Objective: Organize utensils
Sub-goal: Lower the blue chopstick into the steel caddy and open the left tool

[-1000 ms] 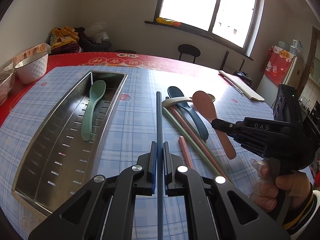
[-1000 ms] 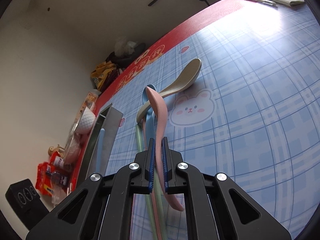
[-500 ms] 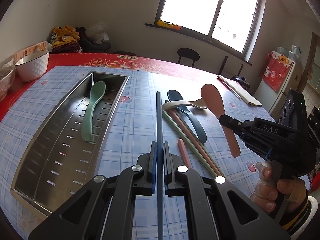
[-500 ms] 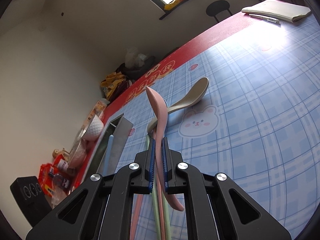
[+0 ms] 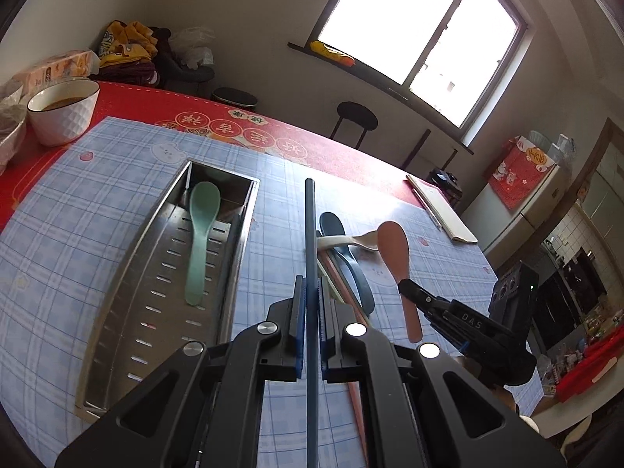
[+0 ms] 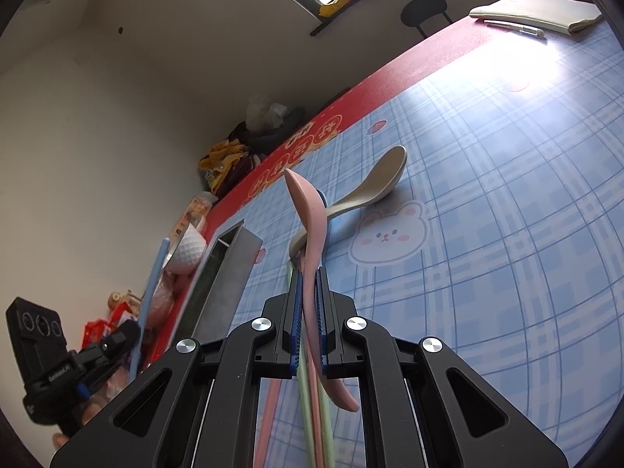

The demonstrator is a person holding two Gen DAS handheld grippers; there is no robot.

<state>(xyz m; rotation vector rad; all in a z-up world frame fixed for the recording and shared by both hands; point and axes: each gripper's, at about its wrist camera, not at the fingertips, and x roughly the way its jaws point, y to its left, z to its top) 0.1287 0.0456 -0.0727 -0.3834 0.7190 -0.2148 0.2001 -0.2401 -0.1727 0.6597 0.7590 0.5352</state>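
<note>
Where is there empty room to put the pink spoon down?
Inside the metal tray, the near half below the green spoon is bare. The blue checked cloth right of the beige spoon is open too. Crowded: the pile around the dark blue spoon.

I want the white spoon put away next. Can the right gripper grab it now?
Probably not yet. The right gripper is shut on the pink spoon, so its jaws are full. The white spoon lies uncovered on the table ahead.
</note>
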